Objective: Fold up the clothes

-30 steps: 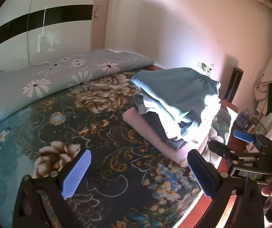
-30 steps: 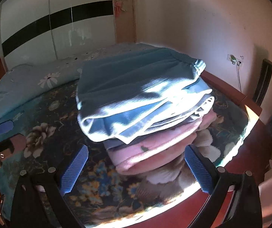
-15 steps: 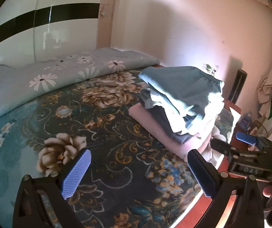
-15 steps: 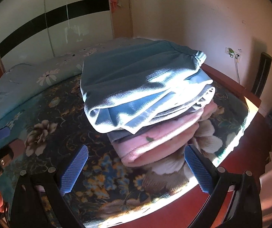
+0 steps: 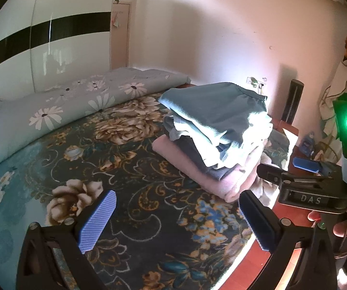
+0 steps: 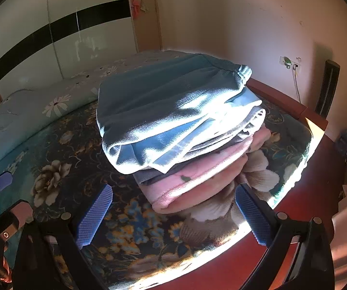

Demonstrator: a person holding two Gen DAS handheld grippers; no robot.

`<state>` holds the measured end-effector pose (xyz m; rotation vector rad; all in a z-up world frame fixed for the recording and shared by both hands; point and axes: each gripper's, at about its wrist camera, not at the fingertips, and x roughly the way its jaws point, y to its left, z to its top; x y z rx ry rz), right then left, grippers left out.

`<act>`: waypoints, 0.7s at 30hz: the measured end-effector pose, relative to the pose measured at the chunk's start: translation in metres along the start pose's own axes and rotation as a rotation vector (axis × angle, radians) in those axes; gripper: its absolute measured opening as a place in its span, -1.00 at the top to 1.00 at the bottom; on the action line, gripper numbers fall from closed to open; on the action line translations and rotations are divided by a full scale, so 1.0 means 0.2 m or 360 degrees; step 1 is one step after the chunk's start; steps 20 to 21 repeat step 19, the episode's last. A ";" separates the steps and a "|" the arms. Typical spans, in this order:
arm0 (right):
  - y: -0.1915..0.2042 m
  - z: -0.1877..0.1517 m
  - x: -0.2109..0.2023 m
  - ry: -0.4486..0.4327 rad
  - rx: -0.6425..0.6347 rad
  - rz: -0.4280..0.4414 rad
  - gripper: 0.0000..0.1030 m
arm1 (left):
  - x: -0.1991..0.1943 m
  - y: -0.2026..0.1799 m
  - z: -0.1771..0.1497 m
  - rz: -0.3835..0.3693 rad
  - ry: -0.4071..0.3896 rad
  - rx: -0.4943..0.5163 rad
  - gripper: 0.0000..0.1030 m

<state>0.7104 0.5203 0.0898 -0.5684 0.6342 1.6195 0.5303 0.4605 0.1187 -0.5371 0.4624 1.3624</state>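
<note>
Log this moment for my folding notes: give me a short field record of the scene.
surface: floral bedspread
stack: folded clothes near the bed's corner
top item: blue garment
bottom item: pink garment
left gripper: open, empty, short of the stack
right gripper: open, empty, facing the stack
behind: daisy-print quilt

A bed (image 5: 52,159) with a dark flowered cover fills the room. At ten o'clock a white wardrobe (image 5: 40,55) with a black band; at twelve, a door (image 6: 147,21). Pale walls (image 6: 234,19), sunlight along the bed's red-brown frame (image 6: 277,96).
</note>
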 end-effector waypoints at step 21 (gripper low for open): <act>0.01 -0.01 0.01 0.0015 0.0001 0.0008 -0.98 | -0.01 0.00 -0.01 0.0001 -0.0009 -0.0016 -1.00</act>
